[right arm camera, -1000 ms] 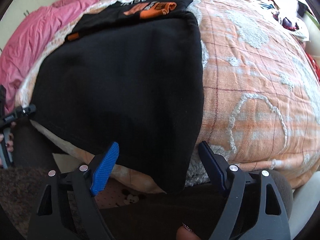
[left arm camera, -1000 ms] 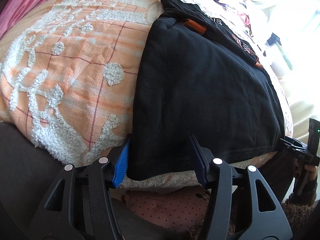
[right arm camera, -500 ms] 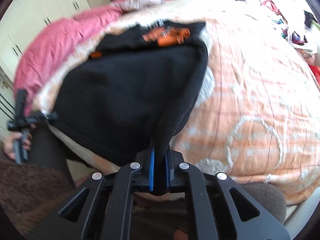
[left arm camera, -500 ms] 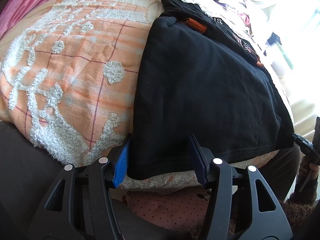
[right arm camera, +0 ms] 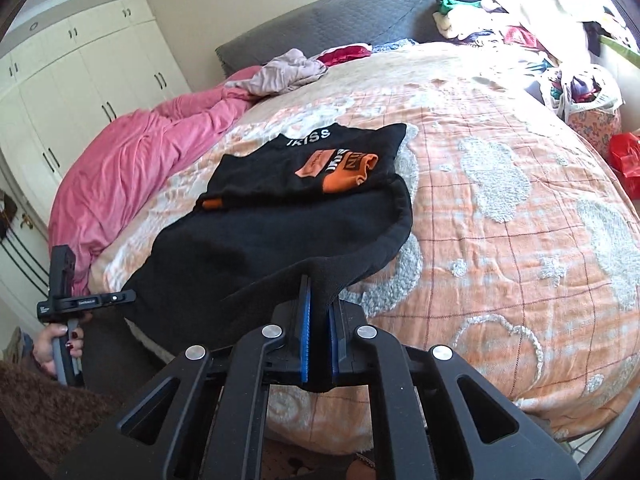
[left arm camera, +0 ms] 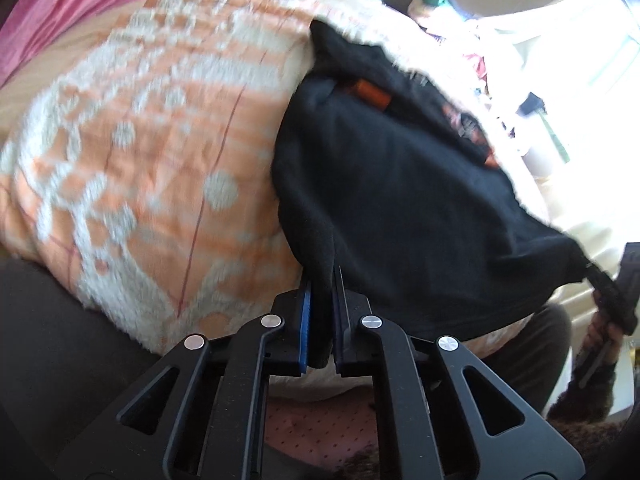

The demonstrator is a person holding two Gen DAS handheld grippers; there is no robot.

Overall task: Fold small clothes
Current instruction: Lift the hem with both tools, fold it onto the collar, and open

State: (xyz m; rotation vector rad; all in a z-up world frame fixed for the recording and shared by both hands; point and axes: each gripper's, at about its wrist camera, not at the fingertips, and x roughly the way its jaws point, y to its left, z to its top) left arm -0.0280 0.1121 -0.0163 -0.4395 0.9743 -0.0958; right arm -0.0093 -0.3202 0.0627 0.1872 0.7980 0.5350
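A black top with orange patches and white lettering (right arm camera: 280, 216) lies on the orange and white bedspread (right arm camera: 500, 208); it also shows in the left wrist view (left arm camera: 400, 200). My left gripper (left arm camera: 321, 280) is shut on the near left corner of its hem. My right gripper (right arm camera: 320, 288) is shut on the near right corner and holds it raised off the bed. The hem hangs stretched between the two grippers. The other gripper shows at each view's edge, the left one (right arm camera: 120, 299) and the right one (left arm camera: 600, 280).
A pink duvet (right arm camera: 132, 148) is bunched along the bed's left side. A grey headboard (right arm camera: 320, 28) stands at the back. Piles and bags of clothes (right arm camera: 560, 60) sit at the far right. White wardrobes (right arm camera: 60, 92) line the left wall.
My left gripper has shut on the near left hem corner. My right gripper, which shut half a second ago, has lifted its corner higher above the bed.
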